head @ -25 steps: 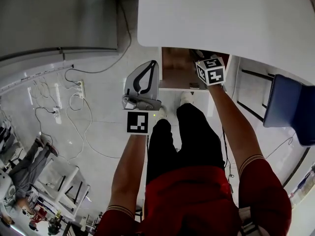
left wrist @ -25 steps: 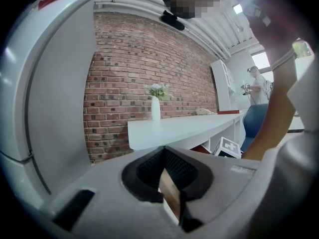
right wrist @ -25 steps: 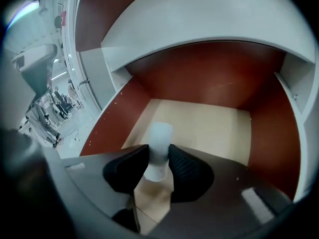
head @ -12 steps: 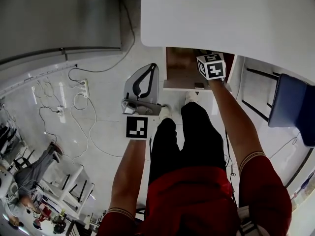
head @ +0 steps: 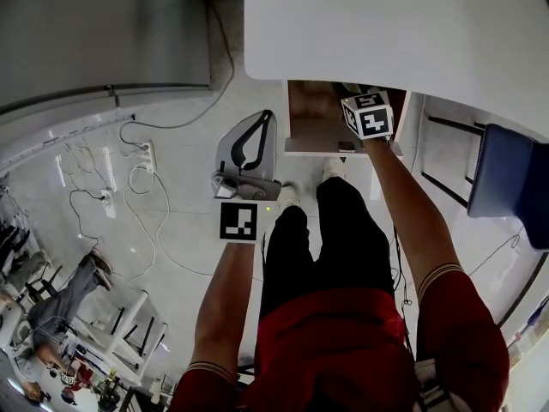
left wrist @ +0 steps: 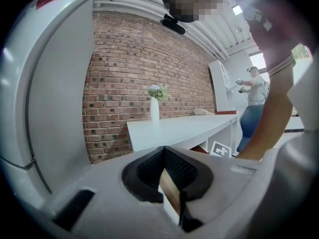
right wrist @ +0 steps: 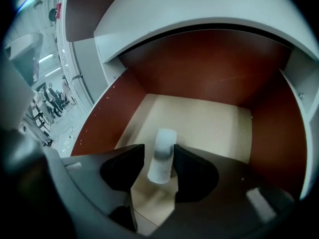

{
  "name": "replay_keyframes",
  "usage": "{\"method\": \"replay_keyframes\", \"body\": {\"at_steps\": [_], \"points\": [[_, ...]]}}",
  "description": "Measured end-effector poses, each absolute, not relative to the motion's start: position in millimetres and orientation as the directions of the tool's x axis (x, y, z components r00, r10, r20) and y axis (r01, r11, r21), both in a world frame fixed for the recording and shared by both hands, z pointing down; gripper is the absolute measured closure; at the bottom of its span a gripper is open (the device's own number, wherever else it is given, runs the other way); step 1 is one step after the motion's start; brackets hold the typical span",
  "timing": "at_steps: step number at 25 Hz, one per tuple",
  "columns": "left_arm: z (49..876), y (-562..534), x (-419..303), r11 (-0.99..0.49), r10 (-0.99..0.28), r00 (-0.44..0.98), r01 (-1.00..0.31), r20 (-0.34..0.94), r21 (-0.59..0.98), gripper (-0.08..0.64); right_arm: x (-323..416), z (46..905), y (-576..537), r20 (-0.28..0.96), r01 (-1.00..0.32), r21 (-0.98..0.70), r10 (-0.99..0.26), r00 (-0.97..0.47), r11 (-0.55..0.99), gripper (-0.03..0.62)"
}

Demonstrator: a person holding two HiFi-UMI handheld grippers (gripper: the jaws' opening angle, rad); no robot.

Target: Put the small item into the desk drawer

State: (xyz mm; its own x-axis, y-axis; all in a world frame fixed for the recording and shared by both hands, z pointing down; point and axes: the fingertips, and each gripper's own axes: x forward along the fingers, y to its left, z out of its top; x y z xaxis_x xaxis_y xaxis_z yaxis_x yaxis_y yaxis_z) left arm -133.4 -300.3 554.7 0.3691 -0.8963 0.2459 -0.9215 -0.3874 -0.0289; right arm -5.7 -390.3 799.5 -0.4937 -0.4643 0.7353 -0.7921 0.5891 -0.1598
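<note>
The desk drawer [head: 310, 134] stands pulled out under the white desk top [head: 386, 33]. My right gripper [right wrist: 158, 166] reaches down into it; in the head view only its marker cube [head: 367, 118] shows. Its jaws have just been opening. The small item, a white cylinder [right wrist: 162, 153], stands between them on the drawer's pale floor [right wrist: 209, 123], with a gap on its left side and the right pad close beside it. My left gripper [head: 266, 117] hangs over the floor left of the drawer, tips together, holding nothing.
Dark red-brown walls [right wrist: 269, 113] enclose the drawer. A blue chair [head: 508, 187] stands at the right. Cables and a power strip [head: 141, 157] lie on the floor at the left. The person's legs [head: 334, 239] are below the drawer. A white vase [left wrist: 155, 109] stands on a far desk.
The head view has shifted slightly. Both grippers stay where they were, the right one at the drawer and the left one beside it.
</note>
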Motion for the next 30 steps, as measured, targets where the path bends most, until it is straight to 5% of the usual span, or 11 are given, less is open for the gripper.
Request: {"method": "replay_keyframes", "body": {"at_steps": [16, 30], "points": [[495.7, -277.4, -117.3, -0.466, -0.873, 0.455, -0.885, 0.176, -0.020, 0.555, -5.6, 660.3, -340.1, 0.614, -0.765, -0.151, -0.548, -0.569, 0.626, 0.441], [393.4, -231.5, -89.3, -0.562, -0.821, 0.562, -0.826, 0.095, 0.028, 0.555, -22.9, 441.3, -259.6, 0.308, -0.690, -0.176, -0.626, -0.716, 0.702, 0.553]]}}
